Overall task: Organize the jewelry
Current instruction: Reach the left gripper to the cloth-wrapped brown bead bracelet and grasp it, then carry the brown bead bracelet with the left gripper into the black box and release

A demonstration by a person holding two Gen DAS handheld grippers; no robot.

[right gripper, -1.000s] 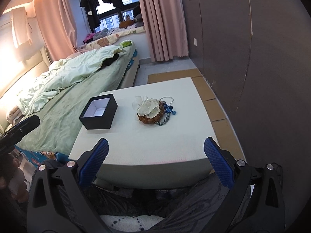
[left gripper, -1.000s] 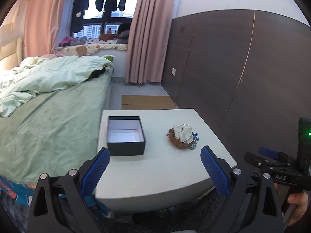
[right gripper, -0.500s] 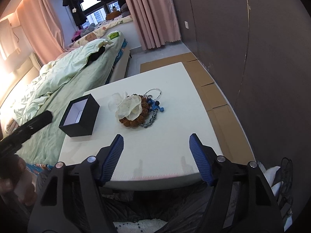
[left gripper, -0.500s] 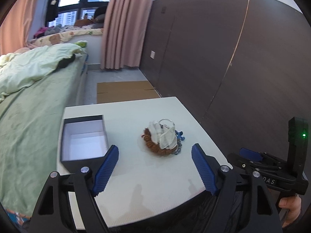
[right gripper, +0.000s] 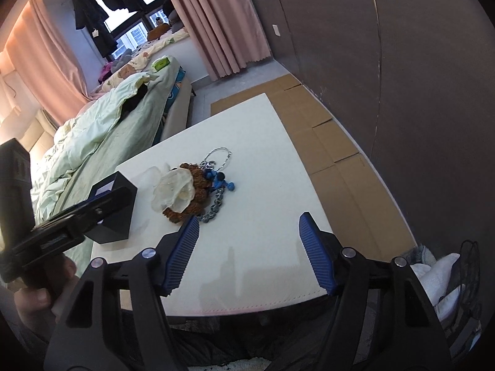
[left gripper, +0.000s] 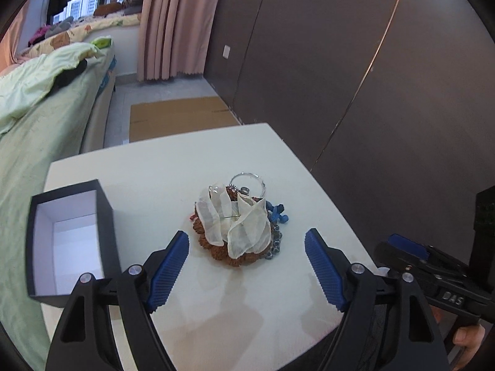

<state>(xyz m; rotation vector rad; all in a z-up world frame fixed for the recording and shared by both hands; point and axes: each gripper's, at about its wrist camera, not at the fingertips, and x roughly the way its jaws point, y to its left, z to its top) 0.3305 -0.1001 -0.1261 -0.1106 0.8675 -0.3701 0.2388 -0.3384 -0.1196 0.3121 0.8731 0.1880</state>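
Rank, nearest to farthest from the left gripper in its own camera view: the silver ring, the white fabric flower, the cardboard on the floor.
From the left gripper:
1. White fabric flower, just ahead on the jewelry pile.
2. Silver ring, behind the pile.
3. Cardboard, beyond the table's far edge.

1. Desk (left gripper: 154, 167): plain white.
2. Box (left gripper: 105, 216): black outside, white inside.
3. Bead bracelet (left gripper: 216, 250): reddish brown.
4. Fabric flower (left gripper: 244, 228): sheer cream.
5. Beads (left gripper: 278, 211): blue.
6. Left tool (left gripper: 247, 266) pads: ribbed blue.
7. Curtain (left gripper: 173, 24): pink.

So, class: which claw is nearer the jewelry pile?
Left. The left claw is lined up just short of the jewelry pile, jaws empty. The right claw, closing and empty, sits off to its side.
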